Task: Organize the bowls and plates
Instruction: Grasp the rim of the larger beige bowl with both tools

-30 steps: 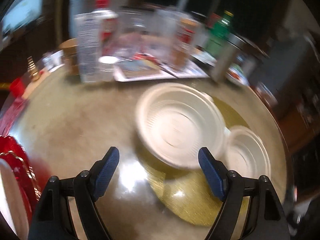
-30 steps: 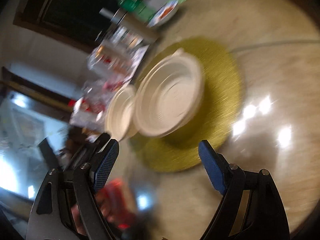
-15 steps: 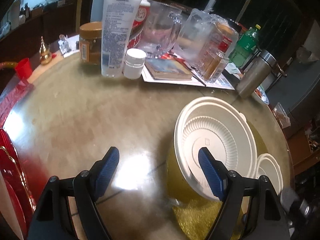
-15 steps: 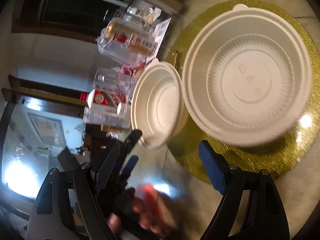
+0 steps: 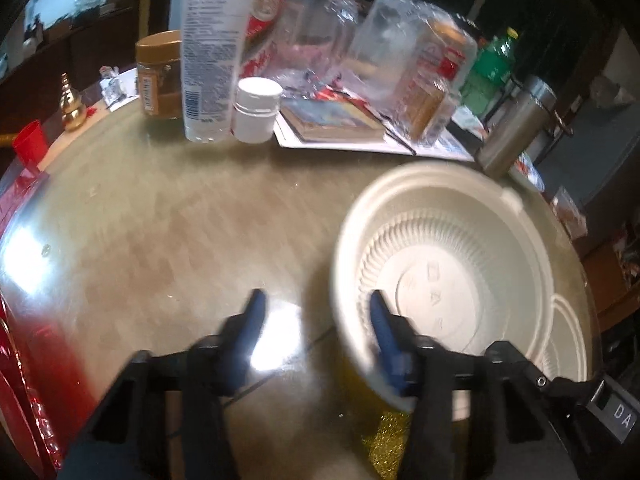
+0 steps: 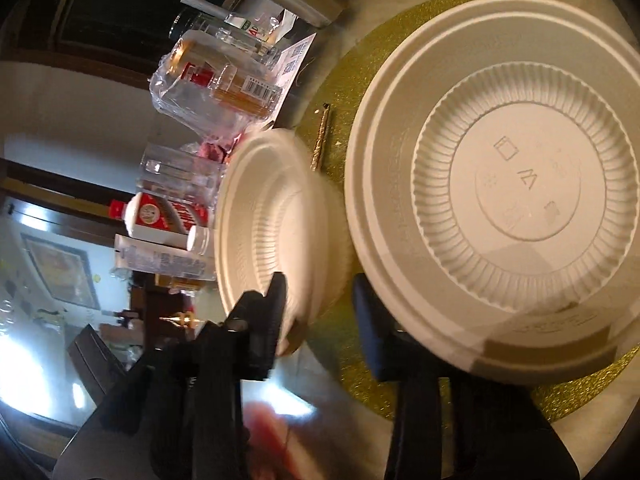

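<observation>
Two round, off-white disposable bowls with finely ribbed inner walls are shown on a round table (image 5: pixel 160 216) with a glossy, mottled beige top. The large bowl (image 6: pixel 508 184) is set upright on a glittery gold mat (image 6: pixel 344 92), its mouth facing up and a flat base embossed with small marks. A small tab is seen on its far rim. The small bowl (image 6: pixel 272 216) is seen just beside it at the mat's edge, tipped so that its mouth is turned sideways towards the right wrist camera. The left gripper (image 5: pixel 316 320) is held low over the table with its blue-padded jaws partly closed around the large bowl's near rim; one pad is inside the bowl, the other outside, and firm contact cannot be confirmed because of blur. The right gripper (image 6: pixel 320 304) is rolled on its side, its jaws narrowed around the small bowl's lower edge; whether the rim is pinched cannot be told. Behind the bowls, a white tube (image 5: pixel 212 44), a white-capped bottle (image 5: pixel 256 110), a brown jar (image 5: pixel 158 74), clear plastic packaging and a steel flask (image 5: pixel 516 128) are crowded together.
</observation>
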